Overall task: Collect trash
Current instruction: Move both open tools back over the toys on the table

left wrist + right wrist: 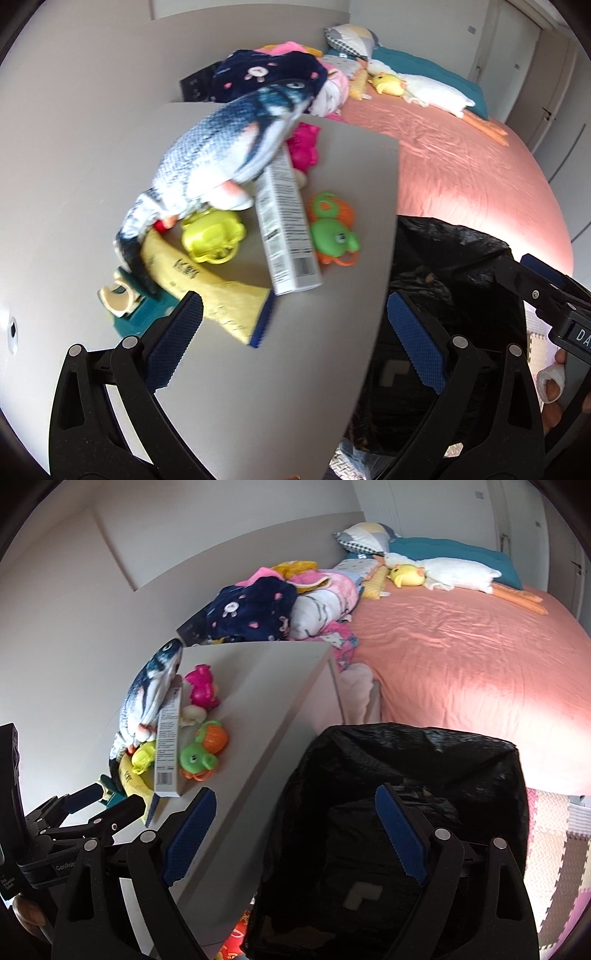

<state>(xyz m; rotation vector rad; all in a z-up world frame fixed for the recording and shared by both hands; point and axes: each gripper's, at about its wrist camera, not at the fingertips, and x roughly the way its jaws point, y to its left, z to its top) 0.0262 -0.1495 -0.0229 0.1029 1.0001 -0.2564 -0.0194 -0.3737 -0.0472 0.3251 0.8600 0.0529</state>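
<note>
Yellow squeezed tube lies lower left in the left wrist view, long axis slanting down-right, just ahead of the empty, spread left gripper, nearer than the equally spread, empty right gripper over the black-lined bin

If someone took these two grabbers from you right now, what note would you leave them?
Left gripper: open, empty, over the table edge.
Right gripper: open, empty, over the bin.
Black-lined bin stands beside the table by the bed; what is inside is too dark to tell.
On the table among toys: white box and yellow tube, likely trash.
Left: pick those up, drop them in the bin.
</note>
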